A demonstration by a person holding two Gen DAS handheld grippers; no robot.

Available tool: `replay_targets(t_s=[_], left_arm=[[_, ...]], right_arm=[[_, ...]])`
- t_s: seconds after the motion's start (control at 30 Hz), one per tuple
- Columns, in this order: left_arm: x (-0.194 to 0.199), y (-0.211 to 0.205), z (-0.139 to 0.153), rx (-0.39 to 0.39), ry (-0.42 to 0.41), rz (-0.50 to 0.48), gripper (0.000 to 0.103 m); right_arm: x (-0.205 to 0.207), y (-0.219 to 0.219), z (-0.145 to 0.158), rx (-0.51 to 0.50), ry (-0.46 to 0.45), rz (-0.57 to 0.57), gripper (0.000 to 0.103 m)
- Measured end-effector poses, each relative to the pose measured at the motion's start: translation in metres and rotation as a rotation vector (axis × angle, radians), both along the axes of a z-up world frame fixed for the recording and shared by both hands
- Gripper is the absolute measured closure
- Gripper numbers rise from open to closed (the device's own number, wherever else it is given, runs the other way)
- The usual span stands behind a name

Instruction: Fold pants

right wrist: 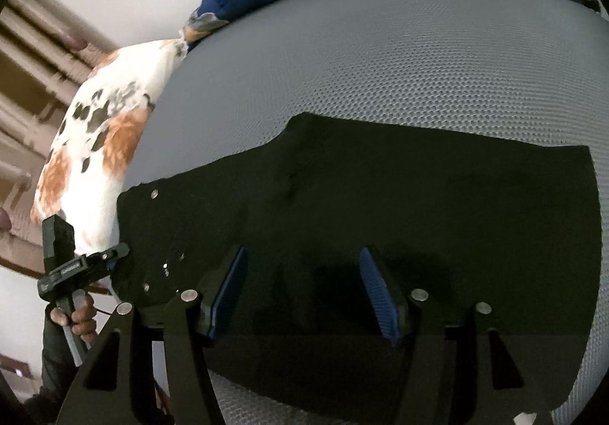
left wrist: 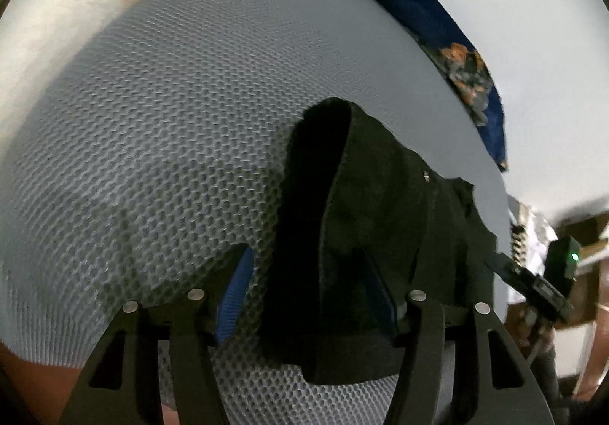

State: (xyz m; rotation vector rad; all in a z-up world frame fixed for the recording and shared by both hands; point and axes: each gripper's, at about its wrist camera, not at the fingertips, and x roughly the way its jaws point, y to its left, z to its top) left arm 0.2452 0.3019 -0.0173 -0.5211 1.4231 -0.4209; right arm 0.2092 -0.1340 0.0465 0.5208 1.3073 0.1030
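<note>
Both of my tongs stand apart with nothing clamped: the left gripper straddles a raised fold of the black fabric pants, the right gripper hovers over their flat middle. I see the pants spread across the grey mesh mattress, near its front edge.

Left gripper jaws wide apart, straddling folded edge of black pants on grey mesh mattress.
</note>
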Motion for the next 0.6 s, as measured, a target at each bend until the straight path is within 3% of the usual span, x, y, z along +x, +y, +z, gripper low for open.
replay_targets(t_s=[0.3,0.47,0.6], left_arm=[[0.034,0.005,-0.017,-0.205,0.100,-0.092,0.044],[0.045,-0.008,-0.021,-0.261,0.107,-0.138,0.044],[0.047,-0.021,-0.024,-0.278,0.093,-0.119,0.044]], right_arm=[[0.003,0.001,-0.003,-0.005,0.017,-0.051,0.041],[-0.001,-0.002,0.000,-0.009,0.007,-0.072,0.041],[-0.004,-0.009,0.003,-0.006,0.001,-0.096,0.041]])
